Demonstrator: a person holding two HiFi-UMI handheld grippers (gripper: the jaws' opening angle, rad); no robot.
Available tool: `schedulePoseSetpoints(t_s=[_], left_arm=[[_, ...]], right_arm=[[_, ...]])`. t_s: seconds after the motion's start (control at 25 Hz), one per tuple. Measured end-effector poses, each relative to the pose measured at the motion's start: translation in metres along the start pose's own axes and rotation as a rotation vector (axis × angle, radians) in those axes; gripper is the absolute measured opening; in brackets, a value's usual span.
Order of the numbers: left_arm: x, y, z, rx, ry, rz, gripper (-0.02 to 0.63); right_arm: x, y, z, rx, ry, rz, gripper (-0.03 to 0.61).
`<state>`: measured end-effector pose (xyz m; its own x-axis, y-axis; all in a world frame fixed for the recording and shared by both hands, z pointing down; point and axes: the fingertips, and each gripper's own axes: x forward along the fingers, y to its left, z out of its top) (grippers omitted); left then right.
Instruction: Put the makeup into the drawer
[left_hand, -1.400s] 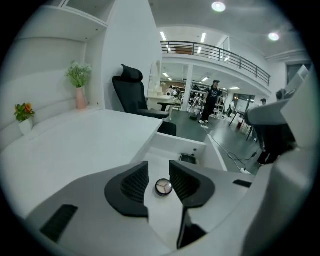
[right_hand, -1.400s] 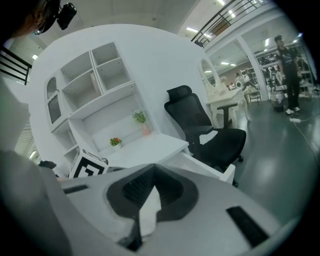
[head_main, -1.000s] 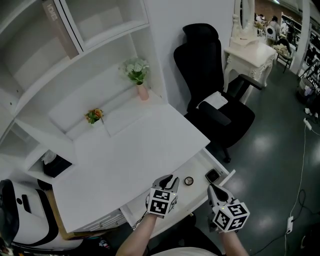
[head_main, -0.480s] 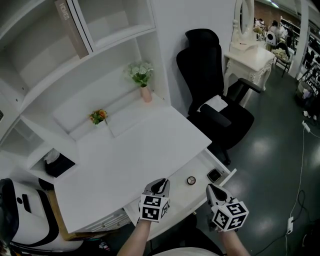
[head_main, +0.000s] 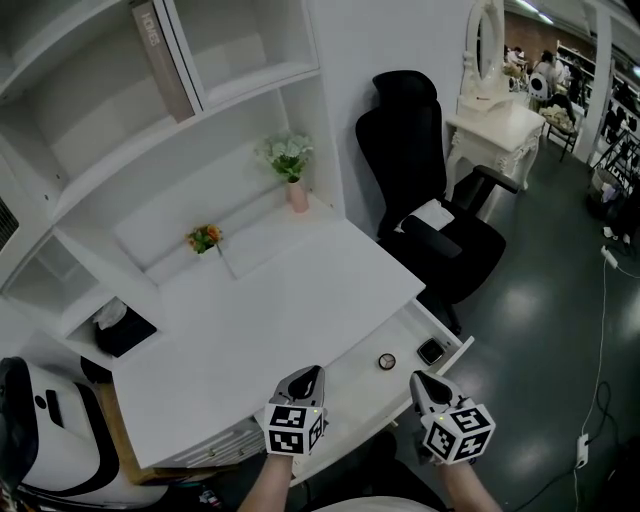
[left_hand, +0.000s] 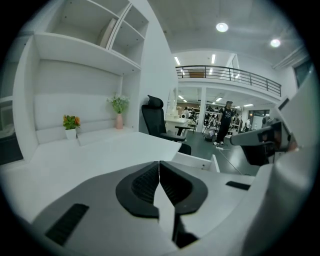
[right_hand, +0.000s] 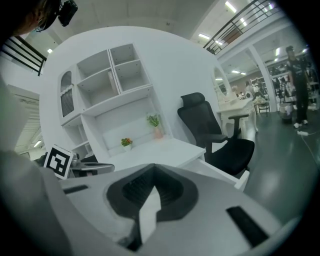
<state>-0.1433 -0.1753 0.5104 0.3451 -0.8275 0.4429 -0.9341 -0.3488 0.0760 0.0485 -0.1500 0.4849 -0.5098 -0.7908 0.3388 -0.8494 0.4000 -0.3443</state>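
Since second ago, left tongs (head_main: 306, 377) drawn back from drawer (head_main: 352, 388) toward near tabletop (head_main: 270, 310) edge; jaws just closed, now together, nothing between. At drawer front, right tongs (head_main: 421, 383) together, empty. In open drawer: round compact (head_main: 386, 361), square compact (head_main: 431, 351).

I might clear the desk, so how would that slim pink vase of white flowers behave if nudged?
The vase looks slim and tall, with bushy flowers on top, so it would probably tip rather than slide. It seems small, so likely light. I can't make out its material.
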Motion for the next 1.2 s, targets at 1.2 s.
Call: schedulePoseSetpoints(t_s=[1.2], left_arm=[[-0.039, 0.022, 0.007, -0.038, -0.049, 0.030, 0.005]], right_arm=[[0.002, 0.014, -0.006, -0.051, 0.048, 0.002, 0.002]])
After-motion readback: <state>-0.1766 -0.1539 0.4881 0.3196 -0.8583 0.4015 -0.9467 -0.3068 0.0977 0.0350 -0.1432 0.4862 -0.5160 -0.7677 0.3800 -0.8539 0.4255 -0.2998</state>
